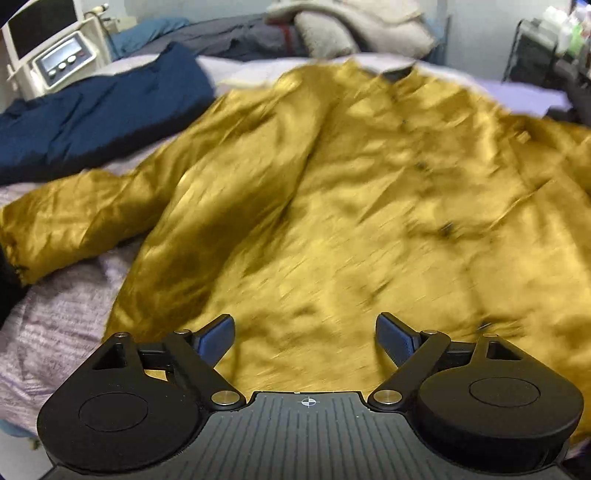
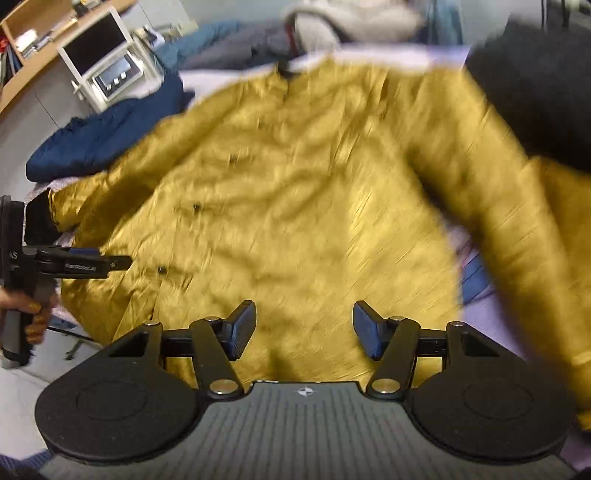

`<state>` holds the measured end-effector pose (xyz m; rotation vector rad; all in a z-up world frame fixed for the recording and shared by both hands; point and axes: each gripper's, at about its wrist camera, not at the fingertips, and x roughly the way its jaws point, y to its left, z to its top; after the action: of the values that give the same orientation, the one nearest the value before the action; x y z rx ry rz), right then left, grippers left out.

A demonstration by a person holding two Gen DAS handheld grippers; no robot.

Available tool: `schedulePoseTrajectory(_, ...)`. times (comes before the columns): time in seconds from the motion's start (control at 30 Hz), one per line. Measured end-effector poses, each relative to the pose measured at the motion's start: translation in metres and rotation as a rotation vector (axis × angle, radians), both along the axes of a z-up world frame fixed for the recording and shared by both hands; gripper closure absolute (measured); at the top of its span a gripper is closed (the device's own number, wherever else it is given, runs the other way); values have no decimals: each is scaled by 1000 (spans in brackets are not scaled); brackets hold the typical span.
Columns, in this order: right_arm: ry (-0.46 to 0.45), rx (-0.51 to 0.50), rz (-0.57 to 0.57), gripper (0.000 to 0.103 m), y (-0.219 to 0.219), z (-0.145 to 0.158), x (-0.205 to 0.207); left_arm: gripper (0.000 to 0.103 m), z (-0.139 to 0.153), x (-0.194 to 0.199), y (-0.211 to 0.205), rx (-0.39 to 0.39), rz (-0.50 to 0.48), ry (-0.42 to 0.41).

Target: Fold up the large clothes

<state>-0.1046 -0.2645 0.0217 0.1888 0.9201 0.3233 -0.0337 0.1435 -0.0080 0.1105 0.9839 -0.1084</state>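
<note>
A large mustard-yellow jacket lies spread front-up on the bed, dark snaps down its middle, collar far from me. Its left sleeve stretches out to the left. In the right wrist view the jacket fills the middle and its right sleeve runs down the right side. My left gripper is open and empty above the jacket's hem. My right gripper is open and empty over the hem too. The left gripper also shows side-on at the left edge of the right wrist view.
A navy garment lies on the lilac bedsheet left of the jacket. Pillows and blankets are piled at the bed's far end. A white machine with a screen stands at the far left. A dark object sits at the right.
</note>
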Motion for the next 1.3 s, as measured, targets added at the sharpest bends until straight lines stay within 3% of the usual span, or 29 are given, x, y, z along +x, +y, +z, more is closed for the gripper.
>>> schedulePoseTrajectory(0.13,-76,-234,24,35,-23,21,-22,0,17,0,-25,-88,-62,-41)
schedulePoseTrajectory(0.27,-45,-489,9,34,-44,17,-38,0,10,5,-61,-74,-119,-33)
schedulePoseTrajectory(0.37,-8,-582,31,36,-53,2,-47,0,1,5,-83,-57,-156,8)
schedulePoseTrajectory(0.57,-9,-765,155,40,-27,-34,-45,0,-4,-4,-104,-61,-218,23)
schedulePoseTrajectory(0.67,4,-854,182,62,-27,-51,-38,0,-4,-6,-102,-68,-204,25)
schedulePoseTrajectory(0.7,8,-870,184,76,-29,-54,-36,0,-5,-6,-99,-69,-194,27)
schedulePoseTrajectory(0.73,16,-851,182,79,-33,-54,-33,0,-6,-6,-97,-69,-186,30)
schedulePoseTrajectory(0.83,71,-628,115,92,-50,-30,-21,0,-8,-5,-89,-78,-167,38)
schedulePoseTrajectory(0.97,90,16,-7,95,-102,33,0,0,-11,-3,-88,-96,-167,41)
schedulePoseTrajectory(1.03,52,249,-30,96,-123,63,12,0,-11,-1,-91,-101,-177,37)
schedulePoseTrajectory(1.17,-59,627,-31,97,-155,114,42,0,-6,3,-101,-108,-202,14)
schedulePoseTrajectory(1.3,-160,885,-56,97,-186,149,80,0,-4,7,-106,-129,-200,9)
